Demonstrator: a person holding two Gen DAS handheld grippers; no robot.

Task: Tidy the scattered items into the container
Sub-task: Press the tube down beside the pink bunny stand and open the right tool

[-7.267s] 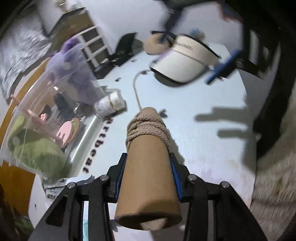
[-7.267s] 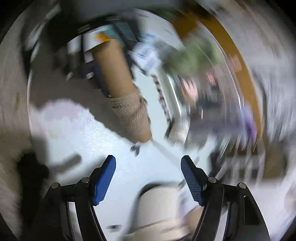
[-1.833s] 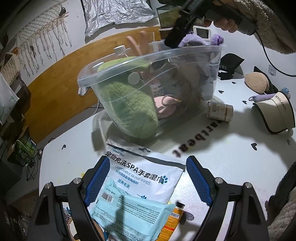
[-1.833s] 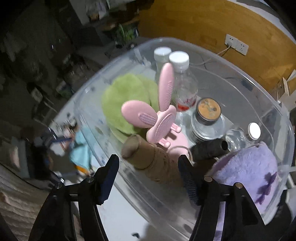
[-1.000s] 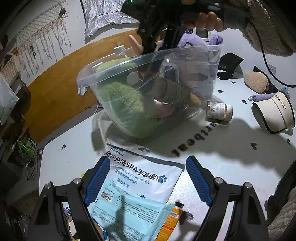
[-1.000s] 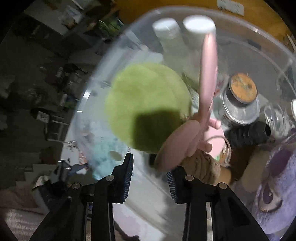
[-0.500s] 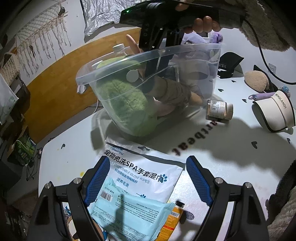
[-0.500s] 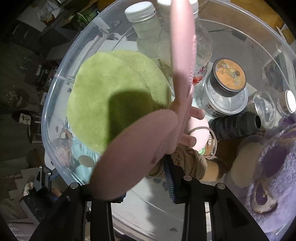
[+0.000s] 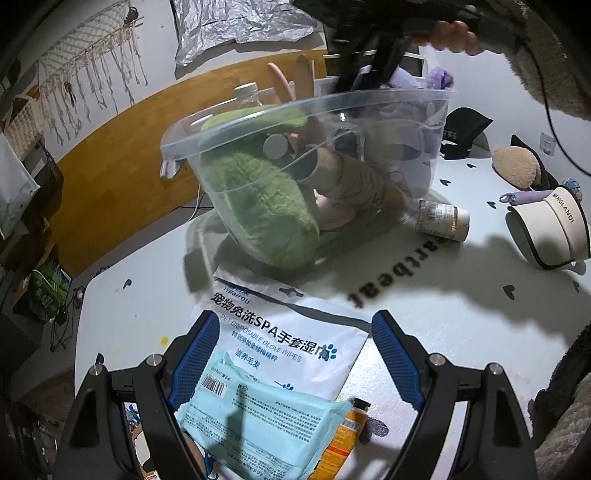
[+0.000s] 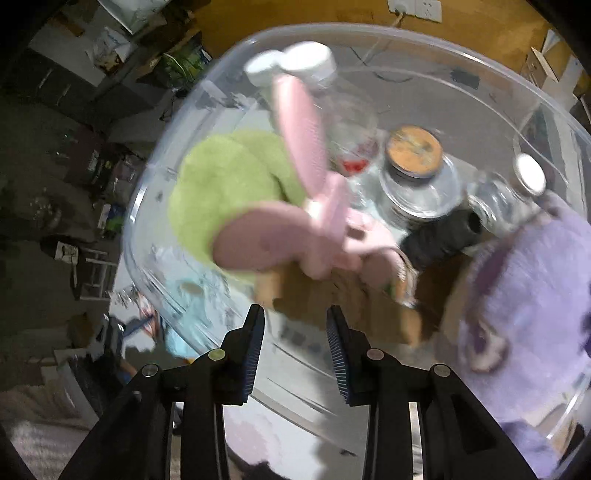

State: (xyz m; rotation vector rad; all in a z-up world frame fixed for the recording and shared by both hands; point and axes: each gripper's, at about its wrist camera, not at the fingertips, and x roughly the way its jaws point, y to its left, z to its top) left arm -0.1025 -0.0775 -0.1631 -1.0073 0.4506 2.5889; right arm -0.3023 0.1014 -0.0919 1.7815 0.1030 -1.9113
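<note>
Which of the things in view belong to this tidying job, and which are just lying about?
Job: bin; wipes pack, blue pack, tube, pill bottle, visor.
Lying about: foil sheet, netting on the wall, wall socket.

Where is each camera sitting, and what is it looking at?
Left wrist view: it sits on the left gripper, low over the table, looking across at the clear tub; its two blue-padded fingers stand apart over wipe packets, and a hand shows above the tub.
Right wrist view: it sits on the right gripper, above the tub, looking steeply down inside; only its two fingers show, with nothing between them.
Both show the tub, green plush and rope spool.
</note>
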